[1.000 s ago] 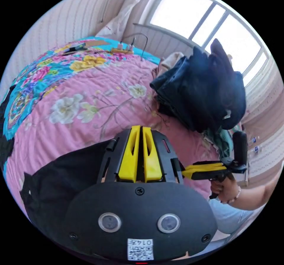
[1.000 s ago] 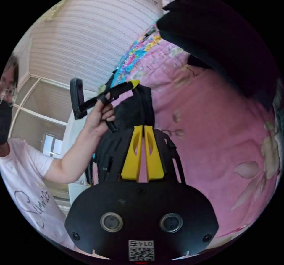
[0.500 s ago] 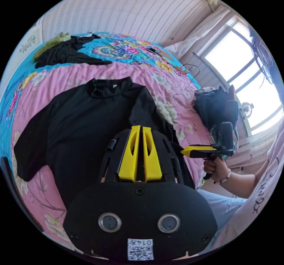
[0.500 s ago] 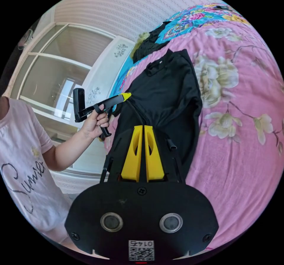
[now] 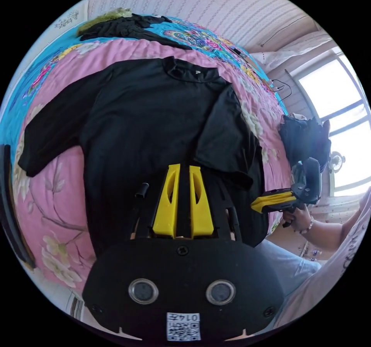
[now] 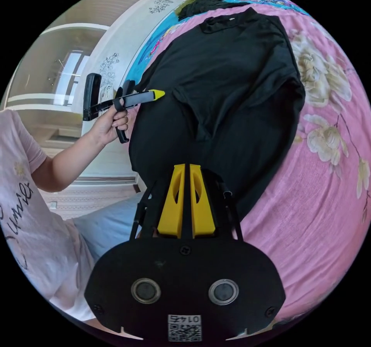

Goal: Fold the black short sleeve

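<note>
Shirt (image 5: 147,122) lay spread on the pink bedspread (image 6: 320,215), hem nearest the person. Both grippers, left gripper (image 5: 182,169) and right gripper (image 6: 185,167), pinched the hem. Spreading looked finished; folding a side inward seemed next.

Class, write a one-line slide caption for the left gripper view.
Black short-sleeve shirt spread on a pink floral bedspread, left gripper at its hem, right gripper alongside.

A pink floral bedspread (image 5: 54,192) covers the bed, bordered by a turquoise patterned band (image 5: 201,37) along its far edge. A dark garment (image 5: 127,28) lies on that band, and a pile of dark clothes (image 5: 305,142) sits near the window (image 5: 340,107). A white cabinet door (image 6: 116,64) stands beside the bed.
</note>
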Available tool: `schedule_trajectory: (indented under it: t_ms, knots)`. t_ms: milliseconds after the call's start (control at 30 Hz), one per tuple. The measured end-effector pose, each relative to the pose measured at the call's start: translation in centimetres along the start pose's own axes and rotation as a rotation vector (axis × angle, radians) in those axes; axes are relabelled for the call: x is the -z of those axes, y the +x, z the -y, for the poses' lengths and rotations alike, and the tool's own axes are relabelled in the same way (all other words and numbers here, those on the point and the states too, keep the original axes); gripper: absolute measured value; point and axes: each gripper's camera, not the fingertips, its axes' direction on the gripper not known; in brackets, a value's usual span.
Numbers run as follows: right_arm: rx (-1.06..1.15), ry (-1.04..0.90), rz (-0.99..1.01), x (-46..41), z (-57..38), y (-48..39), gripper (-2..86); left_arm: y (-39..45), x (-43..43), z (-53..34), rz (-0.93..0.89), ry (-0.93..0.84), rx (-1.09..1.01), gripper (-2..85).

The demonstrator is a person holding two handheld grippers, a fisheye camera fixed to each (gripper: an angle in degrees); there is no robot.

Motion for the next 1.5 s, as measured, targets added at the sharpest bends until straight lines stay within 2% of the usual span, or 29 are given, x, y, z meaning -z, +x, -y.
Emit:
schedule_trajectory:
  t_ms: [133,367,500,600,733,867,933,967,1033,1100,1200,1300,1500]
  knots:
    - [0.089,0.008,-0.003,0.3,2.5,-1.1,0.8,-3.8,3.7,-2.1,0.062,0.067,0.112,4.9]
    - [0.297,0.057,-0.061,-0.4,13.0,-4.9,0.4,-14.8,11.7,-6.7,0.193,0.333,0.46,5.1]
    - [0.483,0.025,-0.024,-5.5,22.2,-10.9,0.2,-20.0,13.3,-8.4,0.137,0.459,0.598,7.5]
    - [0.587,-0.014,-0.028,-10.6,28.9,-16.2,0.9,-22.3,13.1,-8.7,0.159,0.475,0.661,7.8]
    - [0.606,-0.03,-0.066,-16.4,36.3,-21.4,5.2,-24.3,12.1,-9.0,0.167,0.444,0.695,7.5]
    - [0.516,-0.137,-0.154,-23.4,42.2,-23.9,8.4,-24.2,12.0,-8.9,0.235,0.431,0.644,4.6]
    - [0.486,-0.215,-0.262,-26.4,43.2,-23.3,5.7,-24.2,12.1,-8.8,0.228,0.418,0.618,2.5]
    - [0.487,-0.161,-0.305,-26.4,43.1,-22.8,2.2,-24.2,12.3,-8.8,0.222,0.413,0.607,1.4]
    - [0.425,-0.141,-0.211,-24.8,43.6,-21.6,1.5,-24.1,12.6,-8.8,0.211,0.412,0.589,0.2]
    - [0.388,-0.026,-0.041,-19.9,42.9,-19.4,1.1,-23.2,13.7,-8.8,0.157,0.463,0.516,-0.5]
    - [0.359,0.146,0.091,-11.5,39.5,-15.7,0.8,-20.0,15.4,-8.5,0.041,0.541,0.334,-0.7]
    - [0.313,0.26,0.083,-3.7,34.3,-11.1,0.7,-14.9,16.4,-8.1,0.017,0.553,0.11,-0.8]
    - [0.107,0.355,0.002,5.8,25.0,-2.5,0.7,-5.4,14.8,-6.4,-0.005,0.516,-0.126,-1.0]
